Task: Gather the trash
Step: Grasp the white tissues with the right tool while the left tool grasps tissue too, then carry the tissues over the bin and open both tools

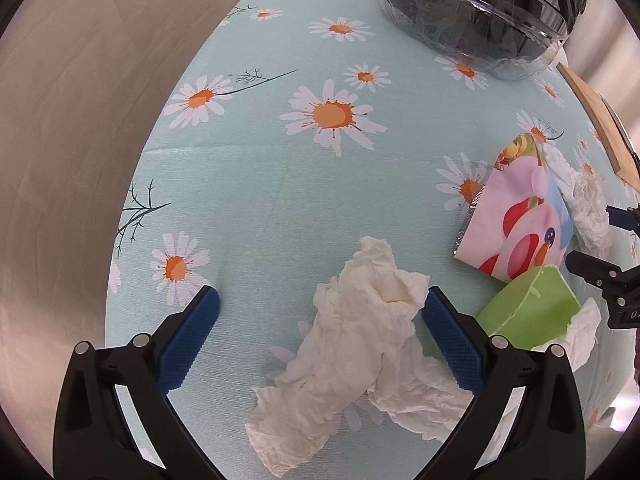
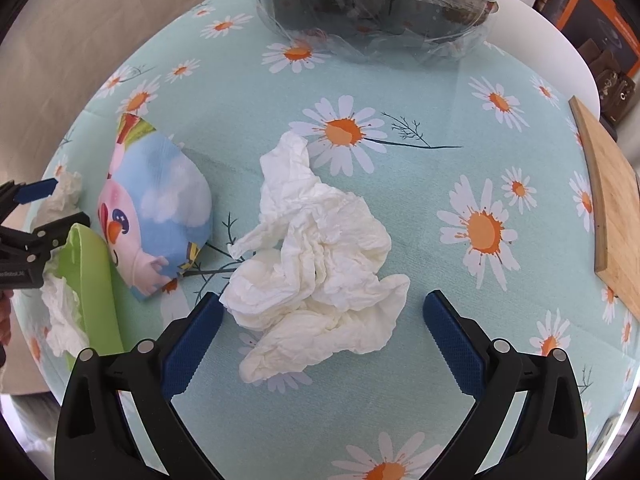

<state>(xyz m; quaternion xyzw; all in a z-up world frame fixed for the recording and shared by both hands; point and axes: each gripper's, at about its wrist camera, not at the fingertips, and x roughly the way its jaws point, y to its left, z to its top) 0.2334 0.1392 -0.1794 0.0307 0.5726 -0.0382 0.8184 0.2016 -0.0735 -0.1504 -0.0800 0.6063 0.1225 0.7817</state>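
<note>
Pale-blue daisy-print tablecloth (image 1: pixel 280 184) covers the table in both wrist views. Left gripper (image 1: pixel 322 310): its blue-padded fingers stand wide apart, holding nothing, astride a long crumpled white tissue (image 1: pixel 340 364) that lies flat on the cloth; the tissue's upper end touches the inner face of the right-hand finger pad (image 1: pixel 452 344). At 3 o'clock from that tissue rests a light-green bowl (image 1: pixel 528 312), tipped on its side (a further white tissue (image 1: pixel 580 340) shows at its rim), and just beyond it, toward 1 o'clock, a cartoon-printed snack wrapper (image 1: pixel 516 216) lies touching the bowl. Right gripper (image 2: pixel 322 312): fingers likewise spread wide and empty, bracketing the near edge of a larger crumpled white tissue wad (image 2: pixel 320 256); the left-hand pad (image 2: pixel 192 340) lies just beside the wad, the other pad apart from it. At 12 o'clock, at the far table edge, stands a trash bin lined with a clear plastic bag (image 2: pixel 372 12). A wooden cutting board (image 2: pixel 612 208) lies at 3 o'clock.
</note>
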